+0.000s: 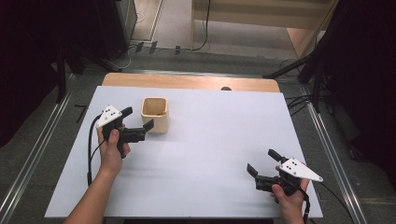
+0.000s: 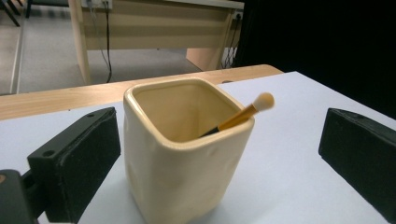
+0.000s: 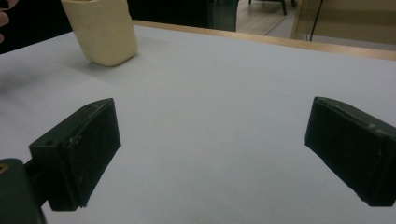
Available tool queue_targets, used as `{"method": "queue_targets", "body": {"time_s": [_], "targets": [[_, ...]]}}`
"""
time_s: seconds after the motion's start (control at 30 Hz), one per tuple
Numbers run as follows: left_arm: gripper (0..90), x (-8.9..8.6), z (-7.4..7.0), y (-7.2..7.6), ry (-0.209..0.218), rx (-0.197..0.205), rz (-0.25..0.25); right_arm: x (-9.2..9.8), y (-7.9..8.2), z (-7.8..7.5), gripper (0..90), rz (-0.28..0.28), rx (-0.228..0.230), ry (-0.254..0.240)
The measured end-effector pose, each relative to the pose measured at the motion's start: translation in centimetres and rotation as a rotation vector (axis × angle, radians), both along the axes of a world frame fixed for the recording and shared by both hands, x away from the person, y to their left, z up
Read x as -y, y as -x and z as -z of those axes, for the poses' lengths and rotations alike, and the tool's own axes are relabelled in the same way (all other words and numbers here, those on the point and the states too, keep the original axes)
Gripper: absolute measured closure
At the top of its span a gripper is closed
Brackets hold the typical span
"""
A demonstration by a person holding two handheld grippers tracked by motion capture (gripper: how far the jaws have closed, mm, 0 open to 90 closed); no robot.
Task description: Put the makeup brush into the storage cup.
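Cream cup [image 2: 182,154], seemingly unlabelled, holding brush [image 2: 243,115]

Overall light: even, soft overhead light is falling on the pale table sheet [image 1: 210,140], which is reading bright in the centre of the high view.
Dark zones: the upper left and right edges of the high view are sinking into near black.
Shadows: the cream cup [image 1: 154,114] is casting a faint, short shadow; soft grey smudges are lying under the left gripper [image 1: 138,120] and right gripper [image 1: 261,164].
Glare: the cup's glaze [image 2: 177,172] is showing a mild sheen, with no blown highlights.
Blur: the brush tip [image 2: 264,101] is looking soft; the jaws at the lower corners of both gripper views are slightly out of focus.
Grain: the right gripper view is appearing dimmer and a little noisy.
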State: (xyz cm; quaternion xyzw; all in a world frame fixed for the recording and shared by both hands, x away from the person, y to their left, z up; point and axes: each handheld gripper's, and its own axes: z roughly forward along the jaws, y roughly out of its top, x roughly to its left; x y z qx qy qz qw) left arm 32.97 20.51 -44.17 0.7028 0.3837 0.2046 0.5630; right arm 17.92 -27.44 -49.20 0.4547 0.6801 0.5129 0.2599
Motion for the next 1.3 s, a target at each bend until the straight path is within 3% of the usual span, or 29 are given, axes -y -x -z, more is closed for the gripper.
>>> {"method": "queue_targets", "body": {"time_s": [0.3, 0.8, 1.3], "targets": [[0.0, -1.2, 0.5, 2.3, 0.009, 0.016, -0.012, -0.1, 0.0, 0.0, 3.6, 0.001, -0.001, 0.002], [0.0, -2.4, 1.7, 5.7, -0.025, 0.028, -0.043, -0.2, -0.1, 0.0, 3.6, -0.005, 0.003, 0.004], [0.0, -3.2, 2.1, 8.1, -0.056, 0.038, -0.024, -0.3, 0.0, -0.1, 3.9, -0.002, 0.008, 0.008]]}}
